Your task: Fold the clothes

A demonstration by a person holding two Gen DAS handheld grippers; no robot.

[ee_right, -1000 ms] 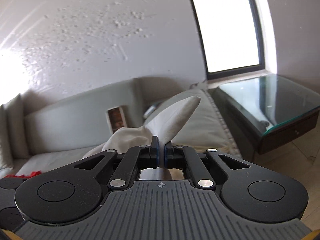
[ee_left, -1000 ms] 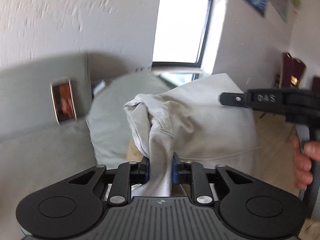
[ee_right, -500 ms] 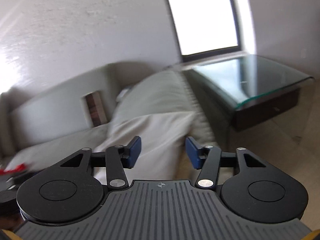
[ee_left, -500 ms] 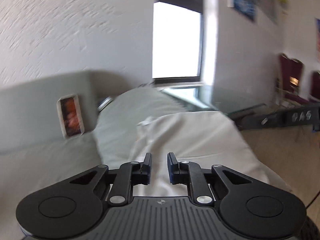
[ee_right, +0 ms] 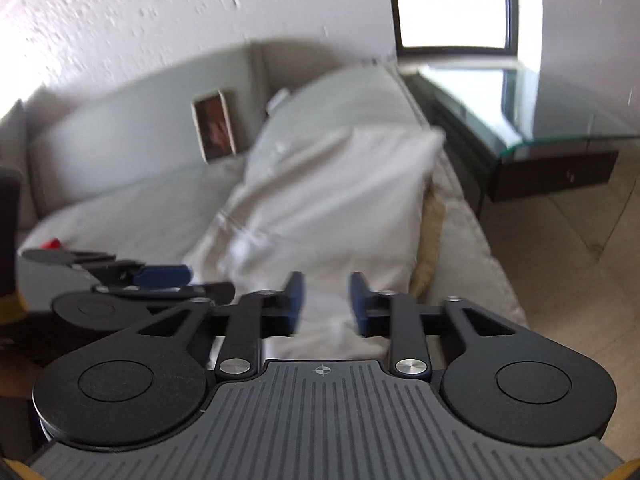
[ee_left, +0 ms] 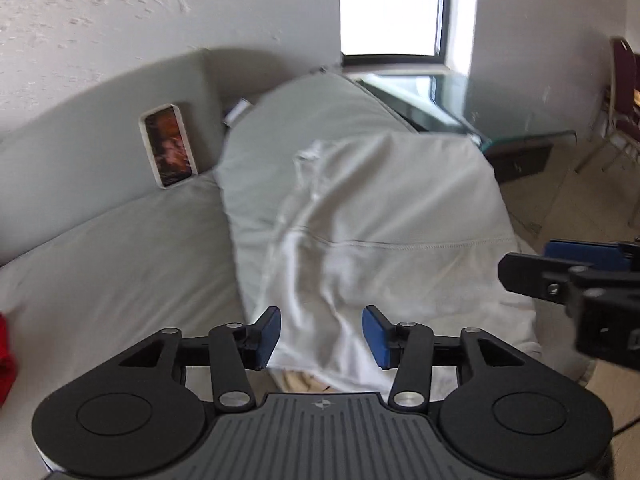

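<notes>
A light grey-white garment (ee_left: 384, 224) lies draped over the sofa's armrest cushion (ee_left: 296, 128); it also shows in the right wrist view (ee_right: 332, 208). My left gripper (ee_left: 321, 334) is open and empty, just short of the garment's near edge. My right gripper (ee_right: 325, 304) is open and empty, also at the garment's near edge. In the left wrist view the right gripper (ee_left: 576, 276) shows at the right edge. In the right wrist view the left gripper (ee_right: 152, 280) shows at the left.
A grey sofa (ee_left: 112, 264) with a phone (ee_left: 169, 145) leaning on its backrest. A red item (ee_left: 6, 360) lies at the left. A glass side table (ee_right: 532, 120) stands right of the sofa, chairs (ee_left: 624, 92) further right. A tan fabric (ee_right: 430, 236) shows under the garment.
Both grippers held the garment lifted one second ago. They have opened and let it go. The garment now lies spread over the armrest, and both grippers have drawn back and lower.
</notes>
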